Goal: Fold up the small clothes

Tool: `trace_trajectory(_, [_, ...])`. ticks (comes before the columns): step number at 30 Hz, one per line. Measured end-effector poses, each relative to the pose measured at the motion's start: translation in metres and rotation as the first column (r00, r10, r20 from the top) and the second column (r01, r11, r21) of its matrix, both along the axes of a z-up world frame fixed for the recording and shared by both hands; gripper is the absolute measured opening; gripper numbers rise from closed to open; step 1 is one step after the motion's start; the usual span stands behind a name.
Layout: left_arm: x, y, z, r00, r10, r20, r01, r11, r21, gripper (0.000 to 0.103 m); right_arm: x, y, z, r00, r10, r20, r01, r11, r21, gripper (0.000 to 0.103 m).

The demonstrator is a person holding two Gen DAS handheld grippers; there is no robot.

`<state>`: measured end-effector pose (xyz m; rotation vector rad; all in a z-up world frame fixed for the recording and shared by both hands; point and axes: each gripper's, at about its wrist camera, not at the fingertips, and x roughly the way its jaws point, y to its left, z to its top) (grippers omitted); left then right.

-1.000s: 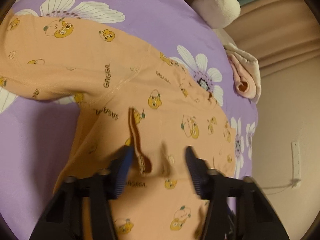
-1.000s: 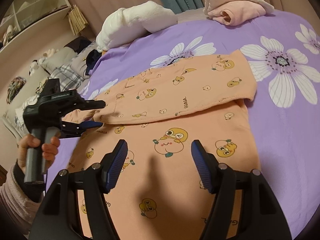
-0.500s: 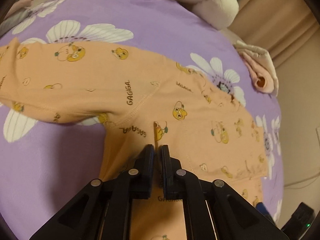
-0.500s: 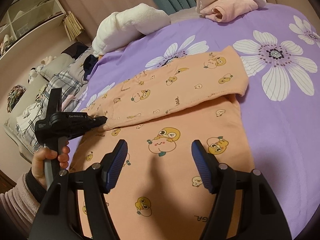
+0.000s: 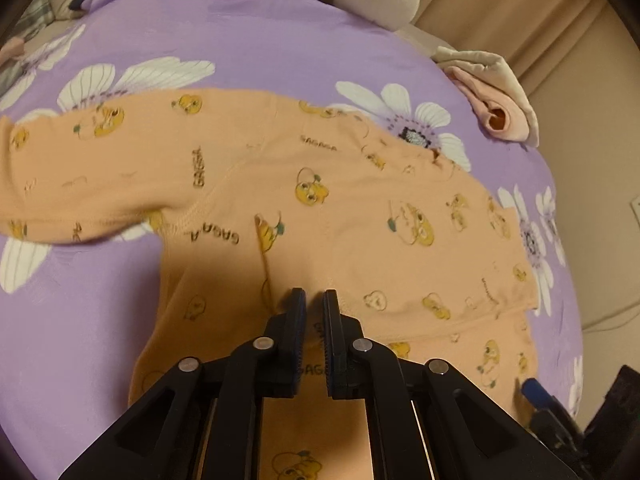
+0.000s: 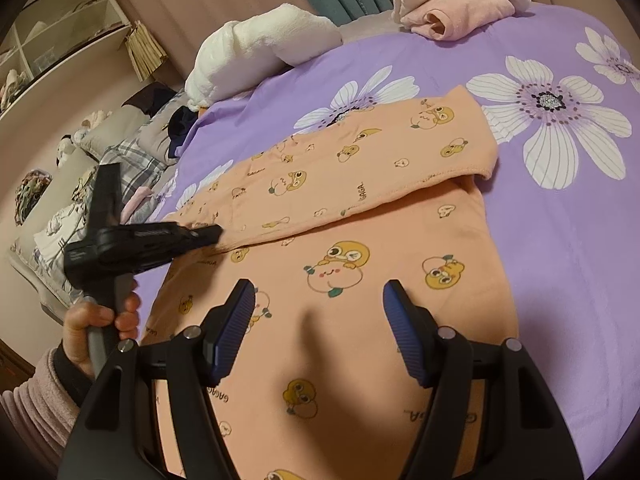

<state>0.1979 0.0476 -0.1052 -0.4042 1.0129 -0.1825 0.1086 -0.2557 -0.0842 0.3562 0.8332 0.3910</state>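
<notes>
Bedspread (image 6: 560, 264), purple with white daisies, is carrying an orange top (image 6: 352, 312) printed with yellow cartoon figures. The top is lying flat across the bed, one sleeve (image 6: 360, 168) folded over the body toward 1 o'clock in the right wrist view.

Left gripper (image 5: 314, 300) is reaching in level from 9 o'clock in the right wrist view, tips at the sleeve's edge near the shoulder. Its fingers (image 5: 294, 320) are sitting nearly together with a thin gap; a fold of orange fabric is running right up to them, but I cannot tell whether cloth is pinched between. Left hand (image 6: 100, 320) is wrapping the grey handle from below, a pink ribbed cuff at the wrist.

Right gripper (image 6: 318, 300) is hovering above the lower body of the top, tilted down, fingers (image 6: 236, 320) spread wide and holding nothing.

At 12 o'clock, a white plush pillow (image 6: 260, 48) and a rolled pink garment (image 6: 452, 12) are lying at the bed's far edge.
</notes>
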Motion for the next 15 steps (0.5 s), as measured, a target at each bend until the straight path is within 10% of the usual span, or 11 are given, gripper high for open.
trace_trajectory(3, [-0.01, 0.005, 0.005, 1.0, 0.0, -0.001, 0.0, 1.0, -0.021, 0.007, -0.005, 0.003, 0.003, 1.0, 0.006, -0.002, -0.006, 1.0, -0.01, 0.068])
trace_trajectory(7, [-0.045, 0.022, 0.008, 1.0, 0.013, 0.013, -0.012, 0.994, -0.108, 0.049, -0.016, 0.007, 0.006, 1.0, 0.006, -0.007, -0.006, 1.0, 0.004, 0.069])
trace_trajectory(15, [-0.132, 0.068, 0.02, 0.993, 0.103, 0.056, -0.096, 0.988, -0.12, 0.053, -0.048, 0.033, 0.018, 0.999, 0.052, 0.008, -0.051, 0.999, -0.013, 0.072])
